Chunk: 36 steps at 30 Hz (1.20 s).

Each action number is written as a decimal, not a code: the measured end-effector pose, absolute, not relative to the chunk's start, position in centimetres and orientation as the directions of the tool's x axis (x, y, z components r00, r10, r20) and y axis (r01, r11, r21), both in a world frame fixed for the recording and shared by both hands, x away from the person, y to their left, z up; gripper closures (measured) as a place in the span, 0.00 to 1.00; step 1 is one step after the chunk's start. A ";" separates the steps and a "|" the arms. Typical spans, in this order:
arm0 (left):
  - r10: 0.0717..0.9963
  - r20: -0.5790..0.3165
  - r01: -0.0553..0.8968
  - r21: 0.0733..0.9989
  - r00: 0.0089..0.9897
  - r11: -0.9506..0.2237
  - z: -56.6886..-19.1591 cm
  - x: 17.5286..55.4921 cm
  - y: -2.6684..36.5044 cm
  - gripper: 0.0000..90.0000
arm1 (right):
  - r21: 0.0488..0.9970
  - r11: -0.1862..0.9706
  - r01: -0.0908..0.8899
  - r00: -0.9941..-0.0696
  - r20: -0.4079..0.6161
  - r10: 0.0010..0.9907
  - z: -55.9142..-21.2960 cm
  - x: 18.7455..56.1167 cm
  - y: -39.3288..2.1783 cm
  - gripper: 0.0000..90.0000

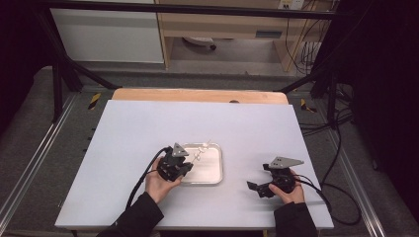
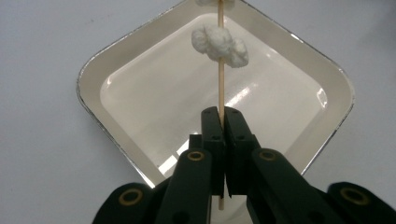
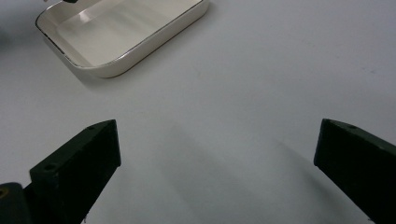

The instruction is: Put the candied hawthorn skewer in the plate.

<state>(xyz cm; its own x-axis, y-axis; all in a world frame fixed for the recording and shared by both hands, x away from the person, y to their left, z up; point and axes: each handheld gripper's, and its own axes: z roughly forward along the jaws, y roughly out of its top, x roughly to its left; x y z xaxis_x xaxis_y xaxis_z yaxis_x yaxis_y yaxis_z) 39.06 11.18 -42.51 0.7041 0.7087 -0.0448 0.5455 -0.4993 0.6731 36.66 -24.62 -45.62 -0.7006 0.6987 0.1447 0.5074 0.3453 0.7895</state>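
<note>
Nearest to me, my left claw (image 2: 222,122) is pinched tight on a thin wooden skewer (image 2: 220,60), gripping it near its lower end so that most of the stick runs forward, out over the tray (image 2: 93,74). A white, fluffy lump (image 2: 219,44) sits threaded partway up the stick, hanging above the tray's floor, and a second white bit shows at the very top edge of the left gripper view.

My worry is leverage: I am holding a slim round stick by a short length, so I judge it could swivel or slip between the pads if I tilt the hand quickly. The lump could also slide along the stick or drop off. If I sink lower, the tip or the lump may catch the tray's far rim and nudge the light tray across the tabletop (image 1: 148,128).

My right claw (image 1: 258,187) rests with its jaws spread wide and nothing between them, low over bare tabletop, well apart from the tray, which lies ahead of it in the right gripper view.

Farther off, the tabletop is bare to its wooden back edge (image 1: 197,95). Nothing stands between the skewer and the tray; only the rim itself is in the way.
</note>
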 end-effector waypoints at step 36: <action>0.687 -0.023 0.531 0.654 0.726 -0.539 -42.1 38.8 12.4 0.65 | 0.784 0.350 0.513 -0.700 0.147 0.699 -45.8 36.7 -24.5 0.01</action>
<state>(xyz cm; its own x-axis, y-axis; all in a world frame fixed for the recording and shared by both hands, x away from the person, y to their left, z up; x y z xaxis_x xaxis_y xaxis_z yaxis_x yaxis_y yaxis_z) 38.77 12.35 -42.06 0.7259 0.6874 -0.0232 0.5312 -0.5389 0.6538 36.66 -24.49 -45.78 -0.7003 0.6986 0.1465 0.5133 0.3502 0.7835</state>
